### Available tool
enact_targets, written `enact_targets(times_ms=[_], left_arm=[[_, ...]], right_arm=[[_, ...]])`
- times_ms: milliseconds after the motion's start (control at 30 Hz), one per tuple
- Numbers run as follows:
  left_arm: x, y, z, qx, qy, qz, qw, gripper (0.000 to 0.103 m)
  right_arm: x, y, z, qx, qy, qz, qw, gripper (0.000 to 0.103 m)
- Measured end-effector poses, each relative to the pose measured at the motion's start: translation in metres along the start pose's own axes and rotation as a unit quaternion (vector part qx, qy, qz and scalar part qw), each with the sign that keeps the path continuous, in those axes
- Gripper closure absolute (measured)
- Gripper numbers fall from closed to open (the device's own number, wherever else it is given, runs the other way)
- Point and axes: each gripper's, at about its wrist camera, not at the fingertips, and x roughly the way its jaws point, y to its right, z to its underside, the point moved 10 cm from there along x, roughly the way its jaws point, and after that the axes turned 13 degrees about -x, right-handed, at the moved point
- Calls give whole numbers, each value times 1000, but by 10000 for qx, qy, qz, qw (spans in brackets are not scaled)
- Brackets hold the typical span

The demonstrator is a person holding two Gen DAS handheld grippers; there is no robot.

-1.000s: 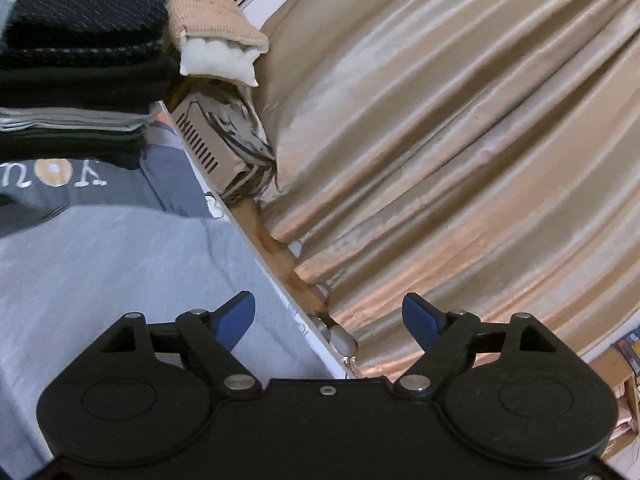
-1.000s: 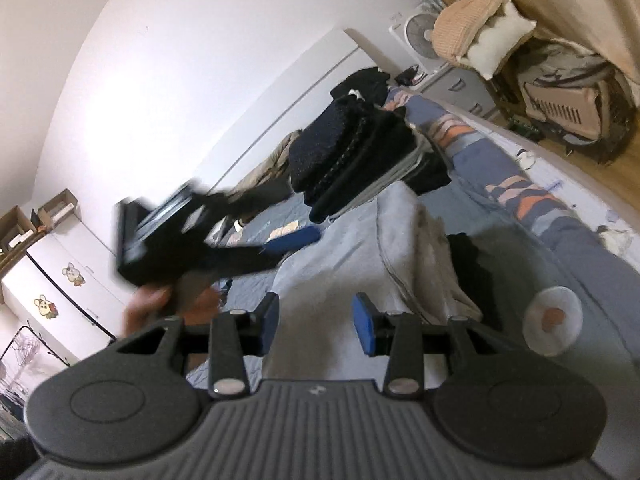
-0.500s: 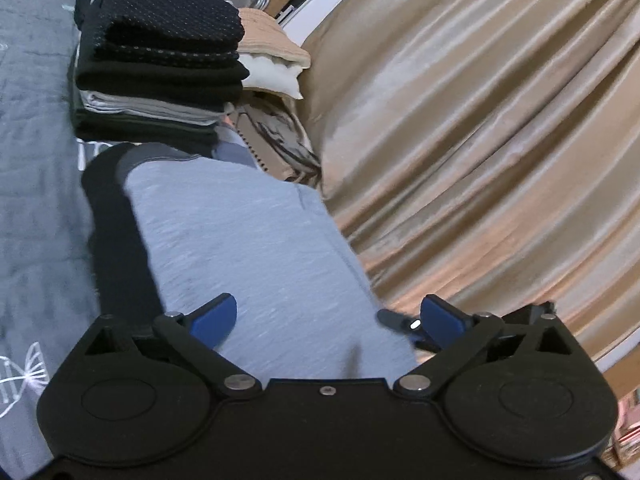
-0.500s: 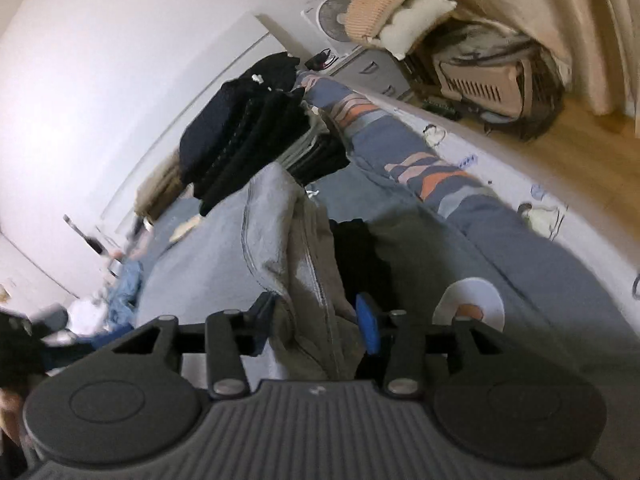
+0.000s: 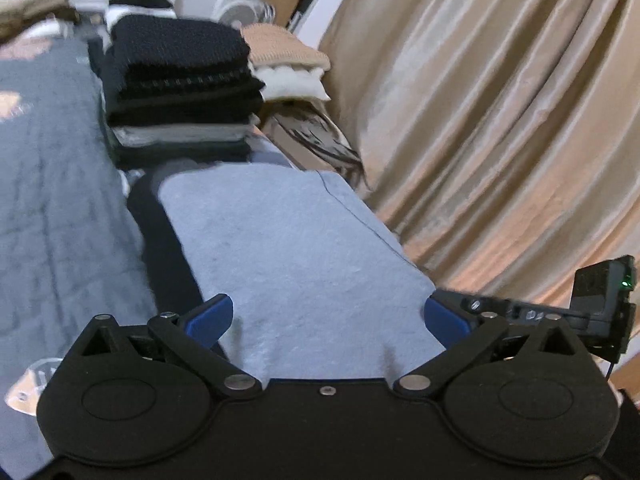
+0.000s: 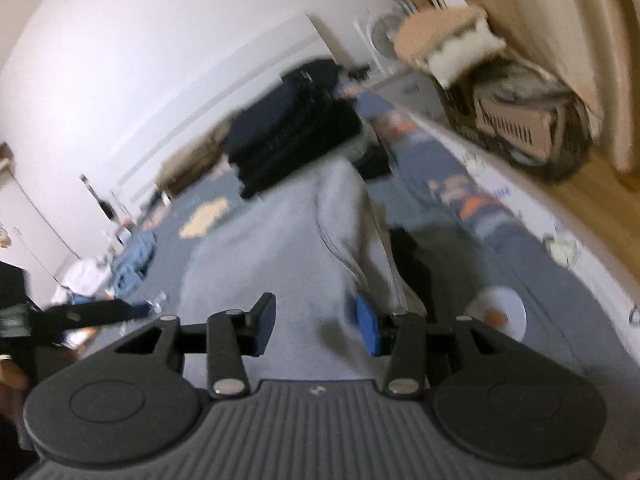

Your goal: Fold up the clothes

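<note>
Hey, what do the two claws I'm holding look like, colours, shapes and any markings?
The left claw is glossy black plastic: two round discs, jointed link arms with silver rivets, blue pads on the fingertips. The right claw has the same build in matte dark grey, with a ribbed centre plate, a tiny logo and blue pads. Seen from the left camera, its side carries a black box with a green light.

This was a bedroom in a home. A bed (image 5: 52,184) with a grey patterned cover filled the foreground, carrying a stack of folded dark clothes (image 5: 180,92). Long beige curtains (image 5: 500,120) hung beside it. A white fan (image 6: 384,32), a wooden floor (image 6: 600,208) and plain white walls (image 6: 120,60) completed the room
</note>
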Motion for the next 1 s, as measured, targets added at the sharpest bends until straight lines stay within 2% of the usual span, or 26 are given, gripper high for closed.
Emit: enact_targets(times_ms=[100,233,333,467,633,833,1000], left_arm=[[-5,-2,3,54,-63,-237,9997,0],[-6,-9,12,239,-272,-787,9962,0],[-8,-7,17,514,-236,-965,9937,0],[-11,-3,22,655,-273,-1134,9910,0],[-14,-1,28,846,-377,-1371,9862,0],[-24,3,35,982,-460,-1487,9829,0],[-35,7,37,1118,-472,-1633,9791,0]], right_arm=[[4,12,12,180,-130,6,9998,60],[-7,18,19,164,-207,110,9996,60],[-16,23,22,19,-404,473,9981,59],[-30,21,21,82,-467,554,9973,59],[-37,4,25,-278,-843,819,9927,52],[-47,-29,26,-611,-978,873,9895,41],[-58,-55,26,-594,-1119,759,9890,40]])
